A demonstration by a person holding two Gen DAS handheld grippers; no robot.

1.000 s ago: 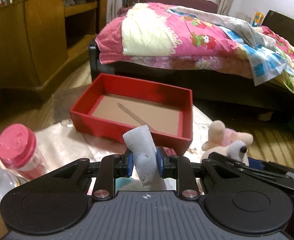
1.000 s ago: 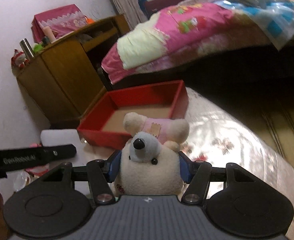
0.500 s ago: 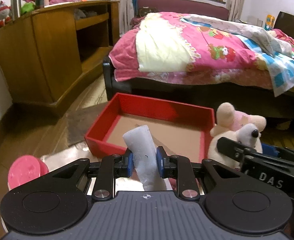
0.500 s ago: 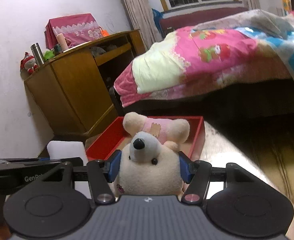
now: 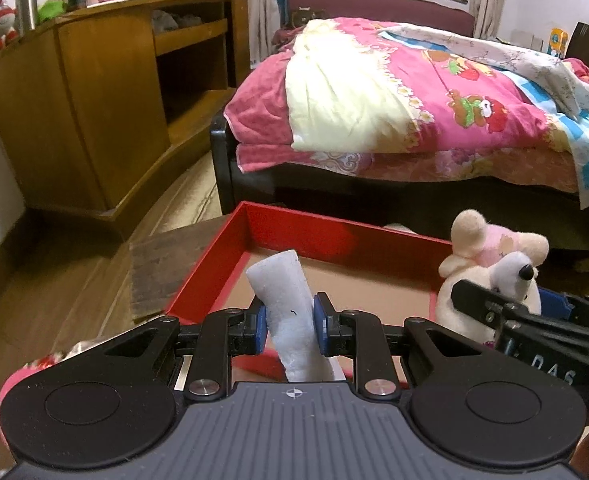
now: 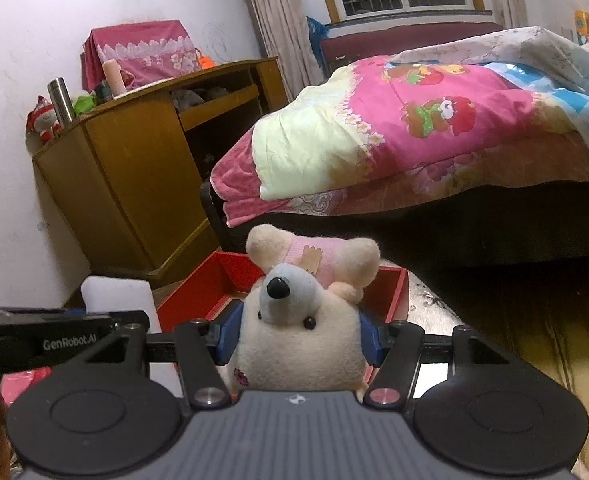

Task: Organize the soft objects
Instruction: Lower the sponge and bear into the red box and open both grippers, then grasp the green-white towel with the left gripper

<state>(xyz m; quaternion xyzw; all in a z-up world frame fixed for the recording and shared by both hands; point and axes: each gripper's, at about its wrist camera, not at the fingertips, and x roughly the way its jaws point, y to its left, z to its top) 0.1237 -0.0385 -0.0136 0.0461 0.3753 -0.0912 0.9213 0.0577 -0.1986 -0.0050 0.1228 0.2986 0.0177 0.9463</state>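
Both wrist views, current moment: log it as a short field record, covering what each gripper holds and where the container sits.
left gripper: shut on white foam block
right gripper: shut on plush toy
red box: open, just ahead of both grippers, brown floor visible, nothing seen inside
items placed: none yet
background: bed, wooden cabinet

left gripper [image 5: 290, 322] jaws clamp white foam block [image 5: 288, 312] | red box [image 5: 294, 236] beyond | plush toy [image 5: 490, 280] right, apparently held
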